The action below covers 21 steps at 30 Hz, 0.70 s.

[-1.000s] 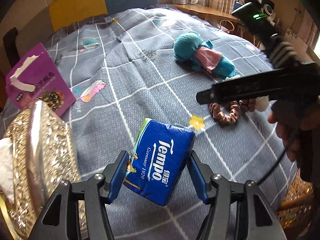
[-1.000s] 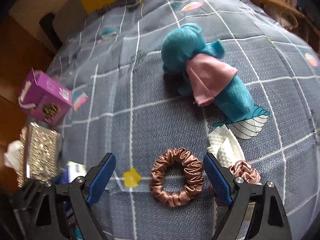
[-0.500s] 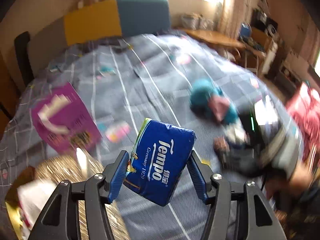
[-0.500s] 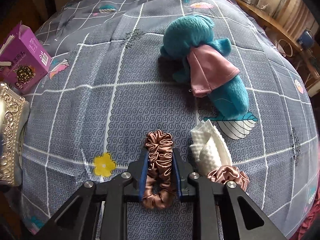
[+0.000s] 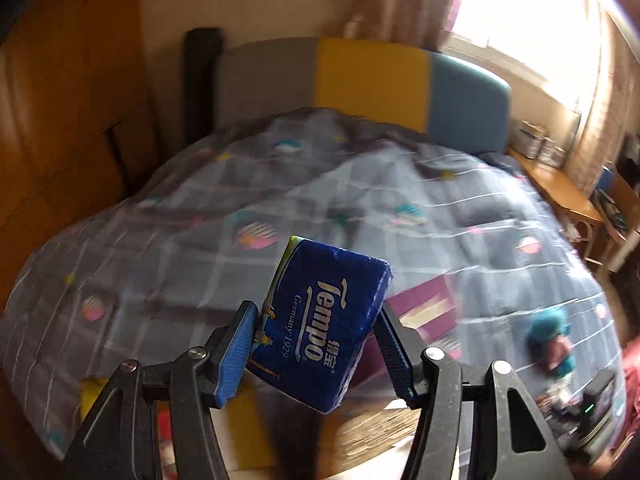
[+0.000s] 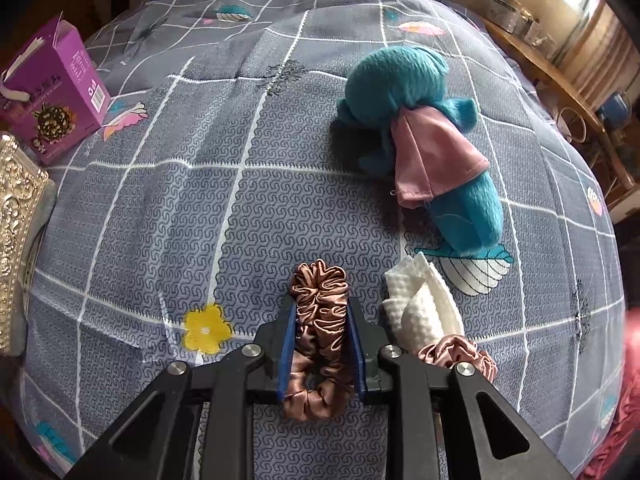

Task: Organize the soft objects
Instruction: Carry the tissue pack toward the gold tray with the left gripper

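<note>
My left gripper (image 5: 316, 320) is shut on a blue Tempo tissue pack (image 5: 322, 322) and holds it in the air above the bed. My right gripper (image 6: 321, 316) is shut on a brown satin scrunchie (image 6: 319, 336), squeezed flat on the grey checked bedspread (image 6: 200, 208). A teal plush toy with a pink cloth (image 6: 424, 140) lies further back right. A folded white cloth (image 6: 420, 312) and a pink scrunchie (image 6: 456, 356) lie just right of the right gripper. The plush also shows blurred in the left wrist view (image 5: 552, 344).
A purple carton (image 6: 52, 92) stands at the left of the bed; it also shows in the left wrist view (image 5: 428, 312). A gold ornate box (image 6: 16, 232) sits at the left edge. A headboard (image 5: 368, 76) and a wooden desk (image 5: 560, 192) border the bed.
My left gripper has swung up and left with the tissue pack, the view blurring. My right gripper closed on the brown scrunchie and stays shut on it.
</note>
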Each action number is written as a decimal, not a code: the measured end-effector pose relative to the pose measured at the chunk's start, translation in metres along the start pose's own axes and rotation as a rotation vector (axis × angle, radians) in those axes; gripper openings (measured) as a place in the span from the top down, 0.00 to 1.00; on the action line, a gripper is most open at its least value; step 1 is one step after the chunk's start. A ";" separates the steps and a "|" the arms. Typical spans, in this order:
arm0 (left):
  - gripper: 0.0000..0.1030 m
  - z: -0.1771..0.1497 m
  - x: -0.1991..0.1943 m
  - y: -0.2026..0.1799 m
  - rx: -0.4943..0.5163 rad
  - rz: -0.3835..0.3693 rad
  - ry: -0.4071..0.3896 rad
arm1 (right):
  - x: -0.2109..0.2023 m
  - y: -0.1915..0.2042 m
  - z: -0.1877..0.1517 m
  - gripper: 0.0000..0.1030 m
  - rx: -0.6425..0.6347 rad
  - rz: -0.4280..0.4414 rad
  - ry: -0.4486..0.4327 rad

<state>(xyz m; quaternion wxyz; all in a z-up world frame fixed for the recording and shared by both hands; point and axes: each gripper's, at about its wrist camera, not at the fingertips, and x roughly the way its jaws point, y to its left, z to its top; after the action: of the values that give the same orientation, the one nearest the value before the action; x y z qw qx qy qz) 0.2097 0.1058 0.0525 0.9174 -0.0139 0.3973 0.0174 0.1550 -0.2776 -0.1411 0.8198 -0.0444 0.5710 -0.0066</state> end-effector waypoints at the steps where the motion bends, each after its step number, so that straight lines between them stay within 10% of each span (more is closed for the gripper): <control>1: 0.42 -0.012 -0.003 0.017 -0.013 0.012 0.004 | 0.000 0.001 -0.001 0.75 -0.002 -0.003 -0.003; 13: 0.42 -0.156 -0.057 0.152 -0.179 0.093 0.007 | 0.000 0.008 -0.005 0.75 -0.049 -0.042 -0.028; 21: 0.41 -0.235 -0.041 0.146 -0.179 0.108 0.118 | -0.001 0.025 -0.012 0.76 -0.087 -0.076 -0.048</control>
<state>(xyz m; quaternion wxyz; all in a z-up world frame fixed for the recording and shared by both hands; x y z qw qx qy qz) 0.0045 0.2412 -0.0797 0.8853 -0.0754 0.4476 0.1016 0.1425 -0.2533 -0.1465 0.8296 -0.1016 0.5490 -0.0119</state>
